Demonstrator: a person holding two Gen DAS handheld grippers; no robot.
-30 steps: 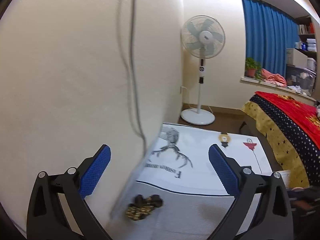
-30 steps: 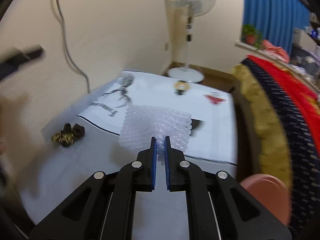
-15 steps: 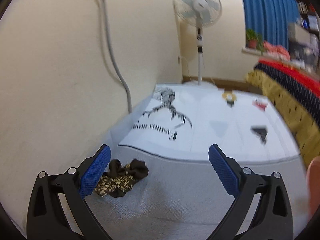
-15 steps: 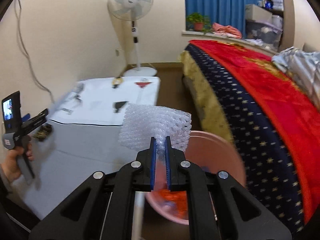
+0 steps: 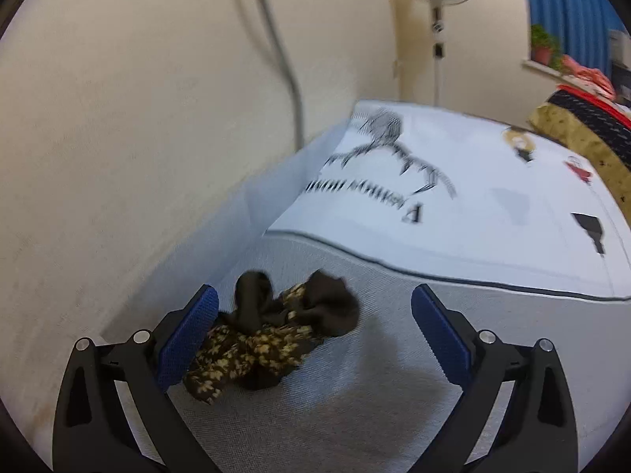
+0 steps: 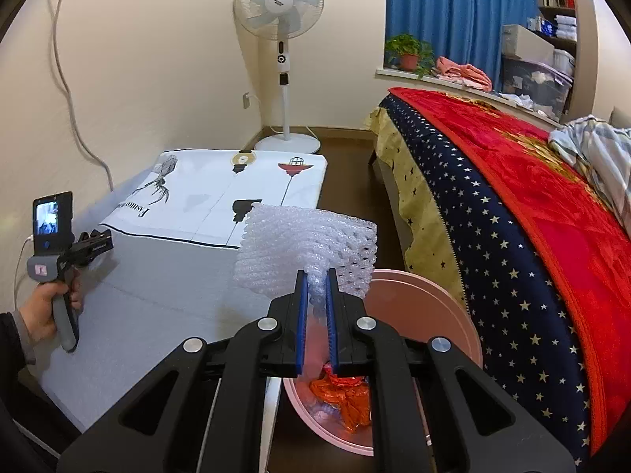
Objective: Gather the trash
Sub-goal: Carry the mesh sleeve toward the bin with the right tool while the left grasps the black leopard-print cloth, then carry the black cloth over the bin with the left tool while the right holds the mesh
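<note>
Your right hand-held gripper pinches the bubble wrap above the pink bin, which already holds orange trash. Your left hand-held gripper gapes empty around the brown wrapper on the worktop, uncollected.

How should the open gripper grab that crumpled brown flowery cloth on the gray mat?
Best to pinch the middle of the brown flowery cloth, where it bunches highest. It lies as a loose, low heap on the gray mat, nearer one finger than the other, so the left gripper should probably come from above, shift sideways to centre the bundle, then close across its narrow width. Thin flat edges would likely slip.
</note>
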